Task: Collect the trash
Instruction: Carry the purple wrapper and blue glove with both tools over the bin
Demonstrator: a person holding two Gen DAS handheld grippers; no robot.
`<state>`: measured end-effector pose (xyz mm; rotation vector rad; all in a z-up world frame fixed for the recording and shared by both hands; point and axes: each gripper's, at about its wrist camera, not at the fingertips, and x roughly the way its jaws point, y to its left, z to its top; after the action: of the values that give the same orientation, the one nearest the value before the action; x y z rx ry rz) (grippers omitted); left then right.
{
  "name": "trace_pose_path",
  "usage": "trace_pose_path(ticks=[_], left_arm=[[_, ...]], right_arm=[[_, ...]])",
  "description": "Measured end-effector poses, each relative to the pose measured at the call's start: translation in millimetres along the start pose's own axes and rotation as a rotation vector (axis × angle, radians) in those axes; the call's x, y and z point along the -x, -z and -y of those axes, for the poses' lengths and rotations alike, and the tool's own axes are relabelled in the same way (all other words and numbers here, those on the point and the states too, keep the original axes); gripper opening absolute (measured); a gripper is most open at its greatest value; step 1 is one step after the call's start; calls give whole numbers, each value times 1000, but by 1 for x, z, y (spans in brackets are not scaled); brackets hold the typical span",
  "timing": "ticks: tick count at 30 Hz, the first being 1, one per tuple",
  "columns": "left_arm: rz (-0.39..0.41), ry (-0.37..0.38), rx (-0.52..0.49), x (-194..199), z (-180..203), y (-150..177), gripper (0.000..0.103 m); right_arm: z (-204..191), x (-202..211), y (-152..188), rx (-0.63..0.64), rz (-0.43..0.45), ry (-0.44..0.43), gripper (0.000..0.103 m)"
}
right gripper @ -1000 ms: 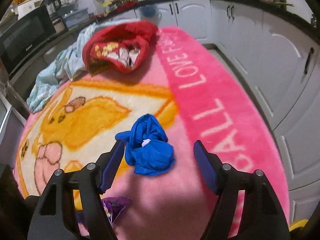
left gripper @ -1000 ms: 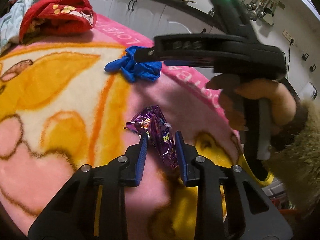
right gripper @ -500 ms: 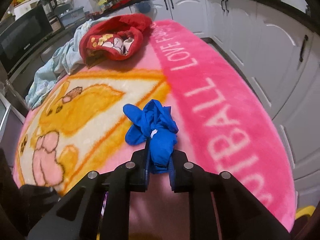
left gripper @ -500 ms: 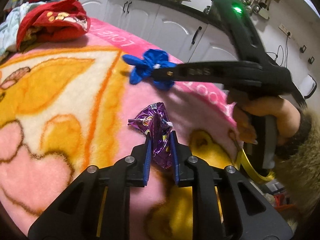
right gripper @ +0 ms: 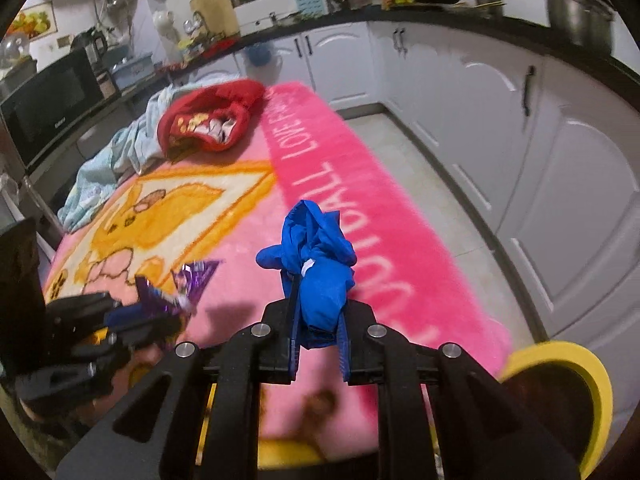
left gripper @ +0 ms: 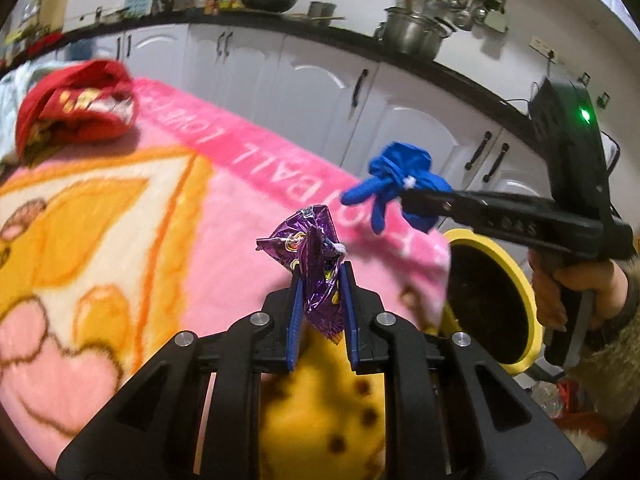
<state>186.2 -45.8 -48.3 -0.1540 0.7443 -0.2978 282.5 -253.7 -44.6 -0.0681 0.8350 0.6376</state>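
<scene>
A pink blanket (left gripper: 248,208) with a yellow cartoon figure is covering the table, filling the left and centre of both views. At its far end, upper left in each frame, one red cloth (left gripper: 76,108) is lying crumpled beside one pale blue cloth (right gripper: 120,160). White cabinets (right gripper: 540,152) are running along the right, under a dark counter crowded with pots and bottles. One bin (left gripper: 516,276) with a yellow rim is standing off the blanket's near corner, at right centre in the left view and lower right in the right view; nothing is lying between it and the held items. Two pieces of trash are showing. The left gripper (left gripper: 320,304) is clamping one purple wrapper (left gripper: 316,264), which is sticking up out of the tips, clear of the blanket. The right gripper (right gripper: 318,316) is clamping one blue glove (right gripper: 320,264), bunched above its tips; in the left view the glove is hanging in the air at right centre, just up and left of the bin's mouth. A hand (left gripper: 576,292) is gripping the right tool's handle.
</scene>
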Motion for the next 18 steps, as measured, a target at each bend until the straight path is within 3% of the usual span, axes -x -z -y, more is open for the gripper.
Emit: trace_pose_path(ticks=[18], left_arm=[[42,131,-187,-27,113,-35,12]], right_arm=[[78,119,71,-114,140,199,14]])
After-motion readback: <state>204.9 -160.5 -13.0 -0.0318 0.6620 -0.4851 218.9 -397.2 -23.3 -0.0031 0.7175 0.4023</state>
